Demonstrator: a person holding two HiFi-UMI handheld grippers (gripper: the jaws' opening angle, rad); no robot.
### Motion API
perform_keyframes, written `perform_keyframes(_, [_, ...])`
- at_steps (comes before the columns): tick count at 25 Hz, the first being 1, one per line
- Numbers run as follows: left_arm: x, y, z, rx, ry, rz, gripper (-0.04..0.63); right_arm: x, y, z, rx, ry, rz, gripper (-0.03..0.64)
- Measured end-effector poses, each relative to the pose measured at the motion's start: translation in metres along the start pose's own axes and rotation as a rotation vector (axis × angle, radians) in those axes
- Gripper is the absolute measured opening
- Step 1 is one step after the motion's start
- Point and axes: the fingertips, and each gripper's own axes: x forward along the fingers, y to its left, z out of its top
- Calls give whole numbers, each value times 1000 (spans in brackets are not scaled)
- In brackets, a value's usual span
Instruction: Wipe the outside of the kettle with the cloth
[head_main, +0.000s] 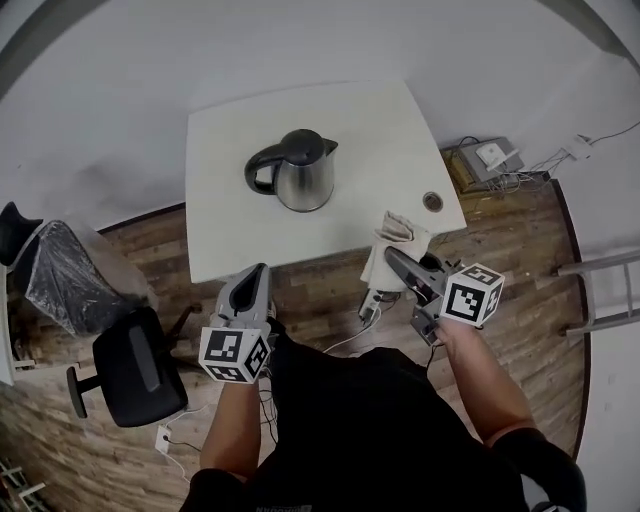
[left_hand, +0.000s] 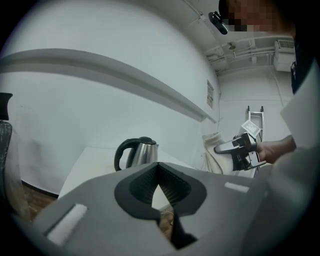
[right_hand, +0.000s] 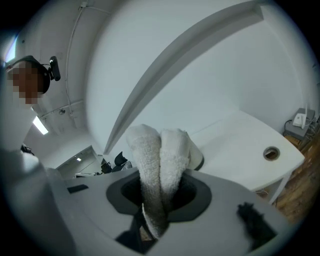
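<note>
Seen from above, a person is standing at the near edge of a white table, holding a gripper in each hand. A steel kettle with a black lid and handle is standing upright near the middle of the table, its handle pointing left, well apart from both grippers. The right gripper is clamping a white cloth between its jaws. In the right gripper view the cloth is bunching into two thick folds above the jaws and hanging down between them. The cloth is sitting over the near right part of the table, apart from the kettle; whether it is touching the tabletop cannot be told. The left gripper is hovering at the table's near edge, pointing toward the kettle, with its jaws pressed together and nothing between them (the left gripper view is showing the black pads meeting at their tips, with the kettle beyond). A round hole is showing near the table's right edge. A black chair is standing on the wooden floor to the person's left.
</note>
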Motion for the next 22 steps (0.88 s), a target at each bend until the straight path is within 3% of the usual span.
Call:
perform_keyframes(5, [-67,-94,-5,18,-9,102,6,-79,3,-50,60,54,92,103])
perform_keyframes(11, [-135,-118,5,21,30,205,6,-115,41,-53,-14,59,161,103])
perform_keyframes(17, [-144,-127,-1,-24,33,122,6,-138,52,-73,-66,34,86,103])
perform_keyframes(22, [-140,-123,2,-71,50,-21,6,-139,98,-87,-143,-8,-12,103])
